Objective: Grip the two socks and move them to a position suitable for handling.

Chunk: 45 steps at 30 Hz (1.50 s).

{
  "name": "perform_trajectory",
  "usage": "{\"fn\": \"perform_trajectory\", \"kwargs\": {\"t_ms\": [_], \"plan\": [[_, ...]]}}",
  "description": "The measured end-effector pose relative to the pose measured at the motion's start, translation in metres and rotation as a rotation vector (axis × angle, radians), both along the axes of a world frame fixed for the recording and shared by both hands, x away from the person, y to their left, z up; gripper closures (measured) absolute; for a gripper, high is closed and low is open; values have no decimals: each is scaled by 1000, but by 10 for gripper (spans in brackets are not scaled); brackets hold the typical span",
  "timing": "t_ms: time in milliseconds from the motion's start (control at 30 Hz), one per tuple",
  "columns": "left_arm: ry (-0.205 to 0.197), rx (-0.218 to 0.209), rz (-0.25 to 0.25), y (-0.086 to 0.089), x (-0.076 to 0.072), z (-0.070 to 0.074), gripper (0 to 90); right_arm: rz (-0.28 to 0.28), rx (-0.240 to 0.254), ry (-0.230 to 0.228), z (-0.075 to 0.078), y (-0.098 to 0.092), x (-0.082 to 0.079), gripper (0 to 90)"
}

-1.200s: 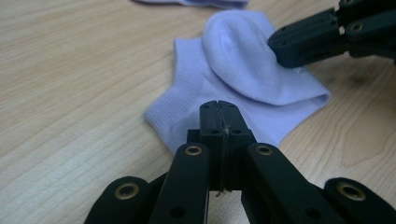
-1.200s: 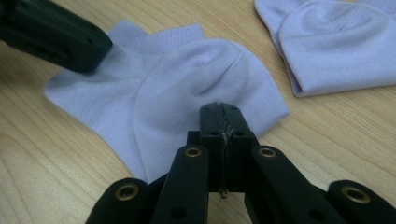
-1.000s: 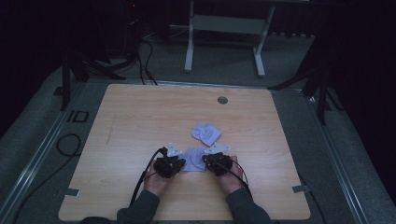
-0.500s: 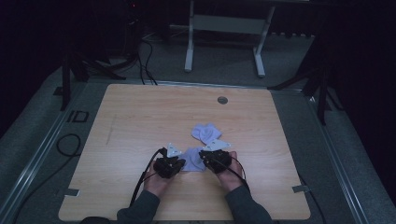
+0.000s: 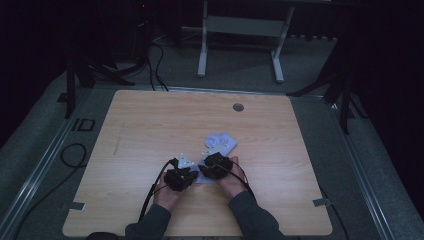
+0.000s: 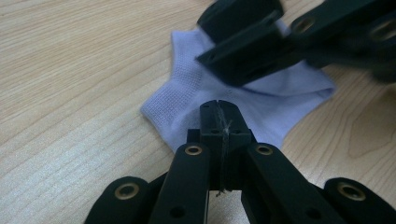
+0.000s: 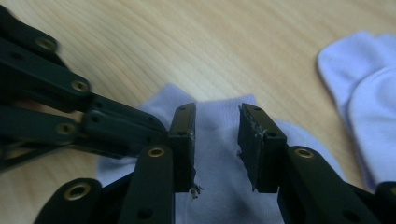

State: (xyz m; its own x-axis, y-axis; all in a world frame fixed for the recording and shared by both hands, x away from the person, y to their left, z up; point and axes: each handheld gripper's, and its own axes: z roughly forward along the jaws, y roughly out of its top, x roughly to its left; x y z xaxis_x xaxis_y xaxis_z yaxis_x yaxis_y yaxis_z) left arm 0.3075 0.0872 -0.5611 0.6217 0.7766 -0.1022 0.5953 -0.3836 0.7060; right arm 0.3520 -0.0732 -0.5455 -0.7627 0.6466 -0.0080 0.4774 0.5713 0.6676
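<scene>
A pale lilac sock lies flat on the wooden table, near the front edge. My left gripper is shut, and its tip is over the sock's near edge. I see no fabric between its jaws. My right gripper reaches in from the other side, and its jaws have just been opening. They stand apart over the sock without pressing it. In the high view the left gripper and the right gripper are close together over the sock. A second lilac sock lies just beyond them.
A round grommet sits in the table near its far edge. Black cables trail from the grippers toward the person's sleeves. A metal frame stands on the floor beyond the table. The second sock lies at the right gripper view's right.
My right hand has moved left and slightly away from the person, closing in on the left gripper. It now covers more of the sock between them. The left hand has stayed put.
</scene>
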Motion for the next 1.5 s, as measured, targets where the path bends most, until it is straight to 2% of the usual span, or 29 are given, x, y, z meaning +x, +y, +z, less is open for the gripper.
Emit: {"fn": "perform_trajectory", "kwargs": {"t_ms": [100,433,667,1000,1300,1500], "plan": [[0,0,-1,0,0,0,897,-5,-11,19,-5,1,3,673],[1,-2,-2,0,0,0,897,-23,-17,24,-4,-4,7,867],[1,-9,2,0,0,0,897,-30,1,10,2,-9,4,873],[1,-9,2,0,0,0,897,-55,40,-43,21,-38,-9,872],[4,-8,1,0,0,0,897,-94,60,-59,28,-64,-20,870],[4,-9,0,1,1,0,896,-115,44,-68,27,-77,-25,867]]}}
